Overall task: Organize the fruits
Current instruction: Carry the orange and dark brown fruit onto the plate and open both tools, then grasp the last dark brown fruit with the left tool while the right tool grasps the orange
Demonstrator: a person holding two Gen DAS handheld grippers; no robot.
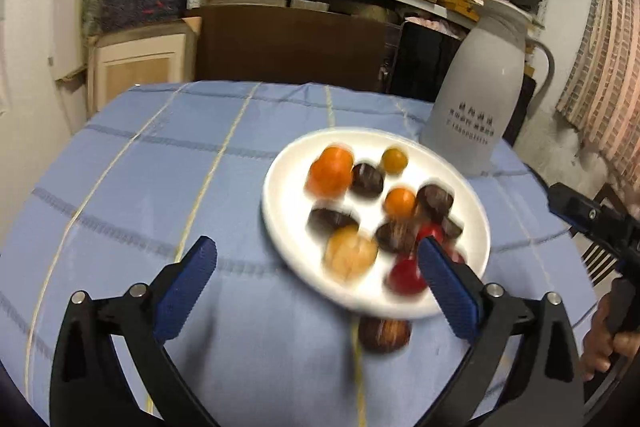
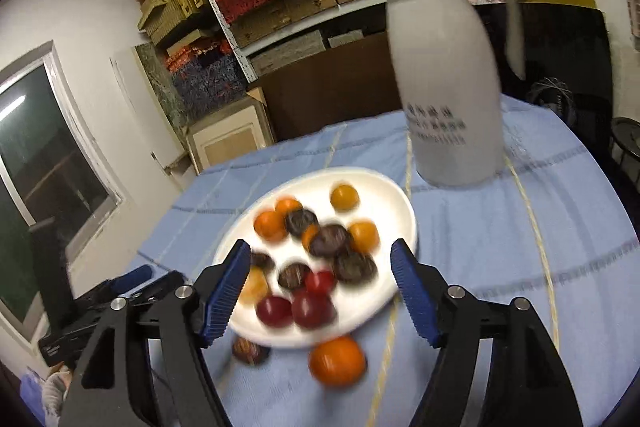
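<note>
Only right wrist view shows orange (image 2: 337,361) off plate (image 2: 394,199).

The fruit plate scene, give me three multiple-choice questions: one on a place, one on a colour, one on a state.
1. Where does the white jug stand?
A. on the tablecloth beyond the plate
B. on the plate
C. on the shelf

2. What colour is the larger of the two fruits lying off the plate?
A. green
B. orange
C. white

3. How do both grippers stand?
A. shut on fruit
B. shut and empty
C. open and empty

Answers: 1 A, its base sits on the cloth behind the plate. 2 B, the orange fruit lies on the cloth beside a dark fruit. 3 C, the left gripper and right gripper show spread jaws with nothing gripped.
</note>
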